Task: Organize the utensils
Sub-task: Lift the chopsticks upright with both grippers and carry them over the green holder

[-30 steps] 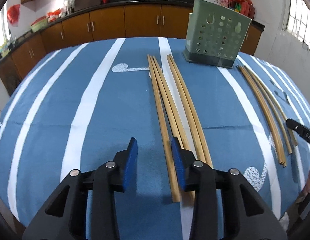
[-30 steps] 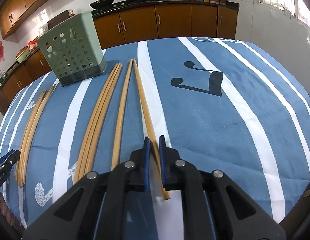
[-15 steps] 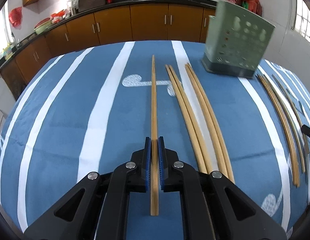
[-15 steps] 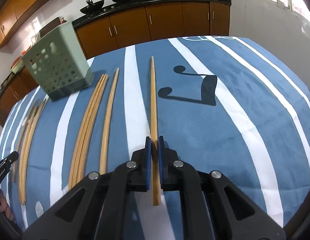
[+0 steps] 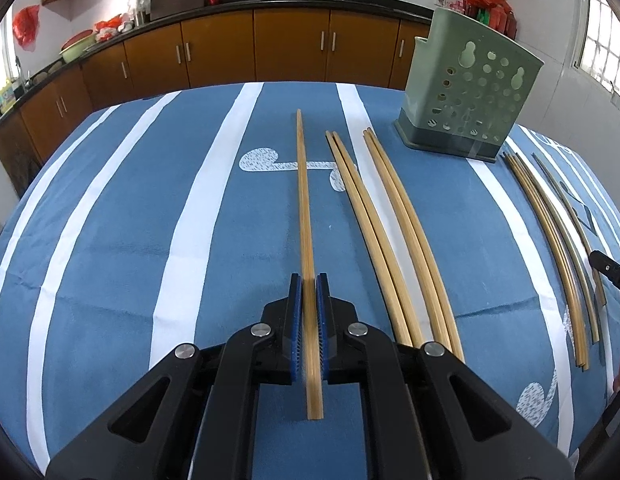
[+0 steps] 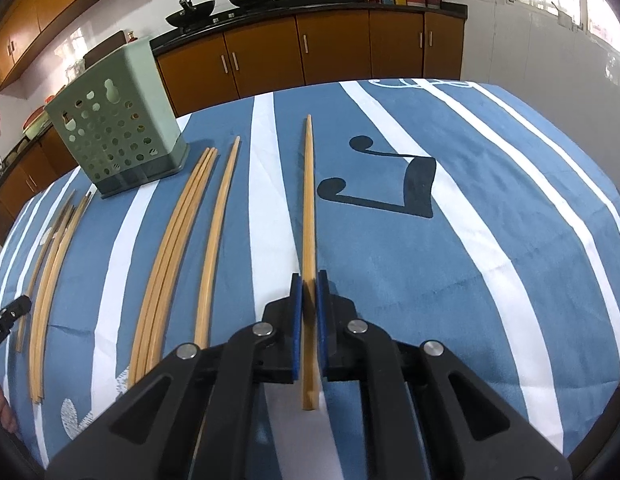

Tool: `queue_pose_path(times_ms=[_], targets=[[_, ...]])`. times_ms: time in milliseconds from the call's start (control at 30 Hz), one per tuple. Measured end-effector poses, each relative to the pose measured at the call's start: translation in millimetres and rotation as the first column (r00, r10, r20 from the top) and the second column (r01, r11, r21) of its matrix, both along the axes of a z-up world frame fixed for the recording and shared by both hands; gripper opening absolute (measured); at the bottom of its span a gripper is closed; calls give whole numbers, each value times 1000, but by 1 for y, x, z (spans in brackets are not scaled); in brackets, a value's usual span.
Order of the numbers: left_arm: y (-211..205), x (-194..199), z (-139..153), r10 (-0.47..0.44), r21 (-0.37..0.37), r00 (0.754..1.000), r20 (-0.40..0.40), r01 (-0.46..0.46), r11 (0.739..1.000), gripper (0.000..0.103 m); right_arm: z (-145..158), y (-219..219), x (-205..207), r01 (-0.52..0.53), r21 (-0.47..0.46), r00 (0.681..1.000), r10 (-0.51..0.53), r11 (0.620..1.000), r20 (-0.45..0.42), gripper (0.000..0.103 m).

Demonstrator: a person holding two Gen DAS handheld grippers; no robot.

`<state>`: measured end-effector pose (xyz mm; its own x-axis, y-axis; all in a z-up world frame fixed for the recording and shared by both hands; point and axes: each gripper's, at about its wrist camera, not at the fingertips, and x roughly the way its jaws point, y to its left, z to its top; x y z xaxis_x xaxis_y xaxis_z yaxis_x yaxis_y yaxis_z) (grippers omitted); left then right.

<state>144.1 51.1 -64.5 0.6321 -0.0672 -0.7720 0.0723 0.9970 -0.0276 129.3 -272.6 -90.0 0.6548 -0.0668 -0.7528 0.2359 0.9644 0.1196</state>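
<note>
The left tongs (image 5: 308, 296) were clenched on one wooden chopstick (image 5: 303, 208), pinched near its thick end so the long tapered part ran straight ahead and a short stub stuck out behind the blue pads (image 5: 295, 328); the right tongs (image 6: 308, 292) gripped a second chopstick (image 6: 308, 200) in just the same way. That low grip looked chosen so each stick could be swung tip-first into the green holder (image 5: 467, 92), which stood upright ahead and to the right of the left tongs, and ahead and to the left of the right tongs. Just right of the left tongs lay four loose chopsticks (image 5: 379, 232) in two pairs on the blue striped cloth (image 5: 122, 216) over the counter, and further right another bundle (image 5: 549, 232); all lay roughly parallel, thick ends toward the tongs, probably laid out for easy pinching. Whether either held stick had left the cloth was hard to judge. The holder's inside was hidden behind its holed wall, so its contents could not be told. The fisheye edge showed only a black tip of the other tongs and a sliver of a hand.
</note>
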Motion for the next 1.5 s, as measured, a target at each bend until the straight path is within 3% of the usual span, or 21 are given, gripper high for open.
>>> queue_pose_path(times_ms=[233, 533, 900, 1267, 1400, 1500], targets=[[5, -6, 6, -8, -9, 1000, 0, 8, 1000, 7, 17, -8, -9, -2, 29, 999, 1, 1000, 53, 8], [17, -20, 54, 13, -46, 990, 140, -7, 999, 7, 66, -16, -24, -4, 19, 979, 0, 1000, 202, 8], [22, -24, 119, 52, -101, 943, 328, -20, 995, 7, 123, -20, -30, 0, -2, 924, 0, 1000, 381, 8], [17, -10, 149, 48, -77, 920, 389, -20, 997, 7, 150, -18, -16, -4, -28, 901, 15, 1000, 434, 8], [12, -8, 176, 40, -66, 895, 444, -12, 998, 7, 186, -18, -10, -15, -48, 866, 37, 999, 499, 8], [6, -3, 209, 31, -79, 863, 504, 11, 997, 7, 224, -17, -8, -34, -31, 815, 46, 999, 578, 8]])
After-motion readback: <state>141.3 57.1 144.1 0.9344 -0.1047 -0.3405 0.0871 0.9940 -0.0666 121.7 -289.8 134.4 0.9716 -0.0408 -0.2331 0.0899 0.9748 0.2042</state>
